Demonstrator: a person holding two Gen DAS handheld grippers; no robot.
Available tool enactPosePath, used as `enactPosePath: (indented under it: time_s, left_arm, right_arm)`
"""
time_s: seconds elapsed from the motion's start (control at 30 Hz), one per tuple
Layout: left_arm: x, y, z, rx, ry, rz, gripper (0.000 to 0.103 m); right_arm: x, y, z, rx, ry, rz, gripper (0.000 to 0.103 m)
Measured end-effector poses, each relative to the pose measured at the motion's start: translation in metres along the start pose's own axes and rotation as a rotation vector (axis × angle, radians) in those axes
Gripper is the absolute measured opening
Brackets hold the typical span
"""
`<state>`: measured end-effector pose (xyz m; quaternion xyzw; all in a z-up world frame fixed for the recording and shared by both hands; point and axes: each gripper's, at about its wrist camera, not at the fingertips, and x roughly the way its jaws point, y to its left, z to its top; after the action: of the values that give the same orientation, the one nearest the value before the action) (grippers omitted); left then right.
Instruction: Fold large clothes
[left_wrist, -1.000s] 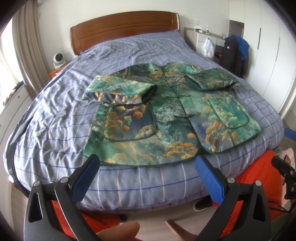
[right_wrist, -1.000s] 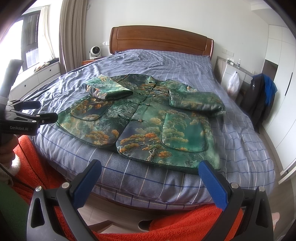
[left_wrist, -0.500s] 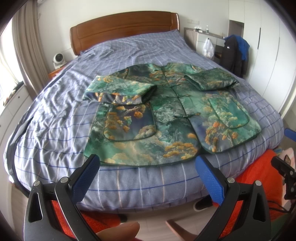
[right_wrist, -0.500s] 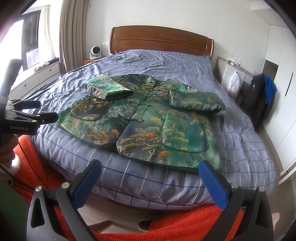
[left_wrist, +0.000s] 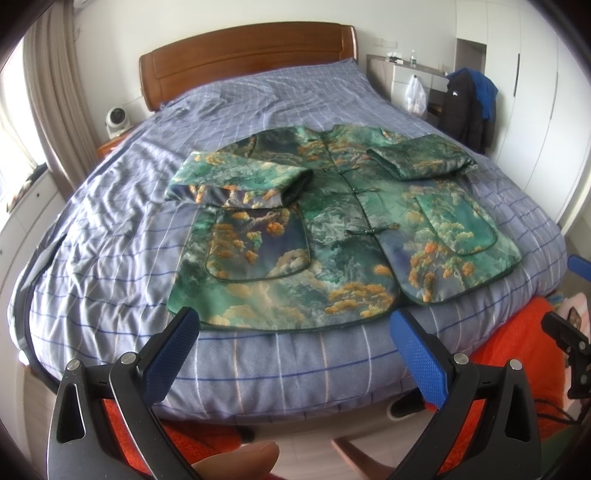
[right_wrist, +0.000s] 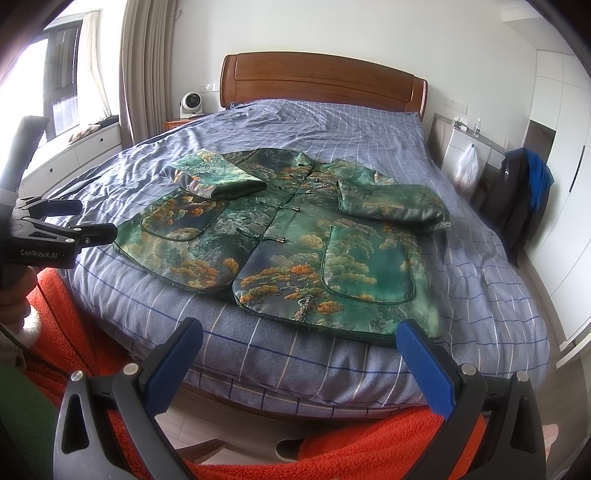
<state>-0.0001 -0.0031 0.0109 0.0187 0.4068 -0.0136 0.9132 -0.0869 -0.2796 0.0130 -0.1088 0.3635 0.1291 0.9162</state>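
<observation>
A green brocade jacket (left_wrist: 332, 236) printed with orange pines and pale clouds lies face up on the bed (left_wrist: 110, 229), which is covered in a blue-grey checked quilt. The jacket sits on the half of the bed away from the wooden headboard (left_wrist: 247, 55), its hem nearest the foot edge and its collar pointing toward the headboard. Both sleeves are already folded inward across the chest, the left sleeve (left_wrist: 240, 181) and the right sleeve (left_wrist: 421, 158) each lying flat on the body of the jacket, probably so the outline becomes a tidy rectangle before the body is folded. The knot buttons down the front are done up (which should keep the two front panels from sliding apart when lifted).

The left tool (left_wrist: 295, 347) hovers off the foot of the bed, away from the headboard, with its blue-padded fingers spread wide and nothing between them. The right tool (right_wrist: 299, 354) hangs likewise beyond the foot edge, spread and empty, lined up with the jacket's right hem corner. Neither touches the cloth. Judging by this stance, the next move is likely to take the hem at both corners and carry it toward the collar; the slick fabric may slip.
</observation>
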Motion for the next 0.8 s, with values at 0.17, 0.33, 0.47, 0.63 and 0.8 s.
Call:
enactPosePath:
  time_s: [0.17,0.33,0.47,0.63,0.8]
  left_arm:
    - [-0.002,0.003,0.002,0.008,-0.013,0.009,0.103]
    - [-0.001,0.006,0.002,-0.002,-0.032,0.023,0.103]
    - [0.0,0.014,0.006,-0.024,-0.052,0.039,0.103]
    - [0.0,0.02,0.004,-0.05,-0.058,0.055,0.103]
    - [0.0,0.024,0.0,-0.081,-0.038,0.056,0.103]
  right_arm:
    - [-0.001,0.003,0.0,0.001,-0.004,0.002,0.103]
    - [0.001,0.007,0.0,-0.021,-0.01,0.005,0.103]
    - [0.005,0.001,0.007,-0.033,-0.022,-0.012,0.103]
    - [0.012,0.001,0.022,-0.052,-0.043,-0.012,0.103]
    - [0.055,-0.01,0.057,-0.227,-0.086,-0.074,0.103]
